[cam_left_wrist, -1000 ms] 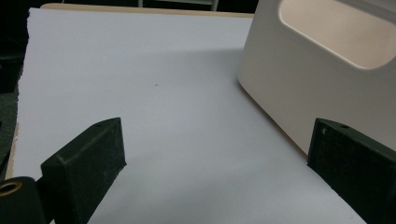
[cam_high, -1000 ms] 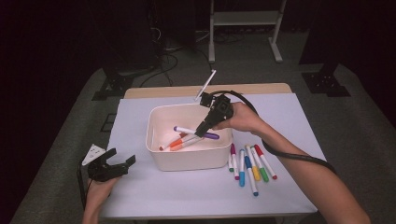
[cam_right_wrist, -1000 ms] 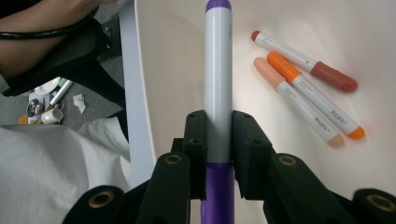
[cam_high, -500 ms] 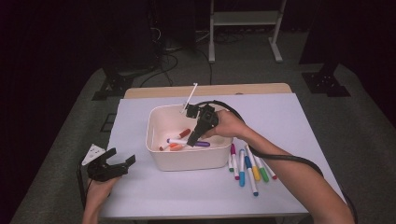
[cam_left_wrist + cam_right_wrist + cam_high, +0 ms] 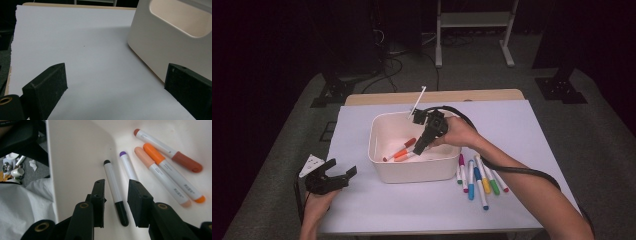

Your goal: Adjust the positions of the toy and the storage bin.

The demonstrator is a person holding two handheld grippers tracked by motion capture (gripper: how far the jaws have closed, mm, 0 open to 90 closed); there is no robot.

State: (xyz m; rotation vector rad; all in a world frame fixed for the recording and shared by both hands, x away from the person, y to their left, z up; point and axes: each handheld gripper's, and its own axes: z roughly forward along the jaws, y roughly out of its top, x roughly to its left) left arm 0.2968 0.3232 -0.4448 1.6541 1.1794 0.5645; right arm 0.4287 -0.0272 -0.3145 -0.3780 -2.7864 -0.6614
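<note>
Right gripper (image 5: 115,195) inside white plastic bin (image 5: 382,170), jaws just opening, black-capped white marker (image 5: 115,192) lying loose between them; left gripper (image 5: 115,92) wide open, empty.

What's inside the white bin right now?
Inside the white bin, the right gripper view shows five markers: black, purple, peach, orange and brown. The right gripper covers part of the bin floor, so more could lie there.
</note>
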